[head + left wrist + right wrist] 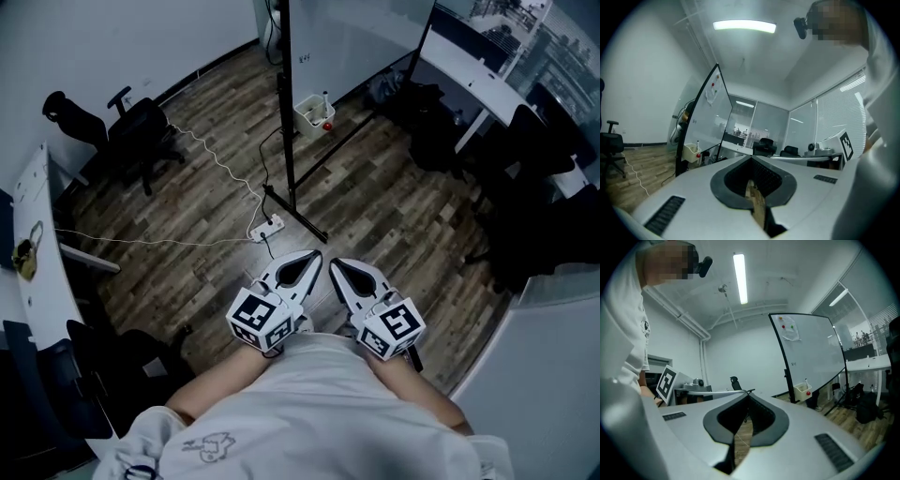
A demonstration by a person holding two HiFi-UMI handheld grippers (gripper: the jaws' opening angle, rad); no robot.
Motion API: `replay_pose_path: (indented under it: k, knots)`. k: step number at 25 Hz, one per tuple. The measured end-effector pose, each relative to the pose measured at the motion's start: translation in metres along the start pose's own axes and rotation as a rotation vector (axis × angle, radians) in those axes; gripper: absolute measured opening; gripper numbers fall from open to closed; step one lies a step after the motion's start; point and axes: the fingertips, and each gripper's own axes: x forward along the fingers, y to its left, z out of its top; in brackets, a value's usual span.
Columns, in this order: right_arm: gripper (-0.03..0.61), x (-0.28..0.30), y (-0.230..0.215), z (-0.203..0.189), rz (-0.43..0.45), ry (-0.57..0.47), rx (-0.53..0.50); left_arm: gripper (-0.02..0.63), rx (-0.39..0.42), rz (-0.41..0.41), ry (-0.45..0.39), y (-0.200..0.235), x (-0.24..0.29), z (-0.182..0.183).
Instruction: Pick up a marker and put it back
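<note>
Marker (325, 99) stands upright in bin (307, 116) below whiteboard (808, 348), well ahead; my left claw (310, 258) and right claw (338, 265) both closed, empty, about equally far.

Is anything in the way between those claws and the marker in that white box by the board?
Nothing at claw height. The left claw and right claw, both shut and empty, face open floor toward the white box with the marker. Only a power strip and the stand's foot lie low between.
</note>
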Motion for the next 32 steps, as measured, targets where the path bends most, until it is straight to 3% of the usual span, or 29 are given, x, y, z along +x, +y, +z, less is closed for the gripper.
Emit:
replay_pose_path:
  k: [6, 16, 21, 32]
  knots:
    - [0.011, 0.027, -0.012, -0.004, 0.011, 0.027, 0.022, 0.005, -0.038, 0.034, 0.003, 0.034, 0.004, -0.002]
    - [0.011, 0.071, -0.062, 0.013, 0.070, 0.021, 0.017, 0.005, -0.028, 0.094, -0.012, 0.071, 0.041, 0.011]
    - [0.011, 0.086, -0.100, 0.024, 0.112, 0.038, 0.013, 0.005, -0.048, 0.088, -0.011, 0.088, 0.087, 0.019]
    - [0.011, 0.099, -0.202, 0.058, 0.223, 0.064, -0.039, 0.005, -0.029, 0.200, -0.019, 0.128, 0.183, 0.040]
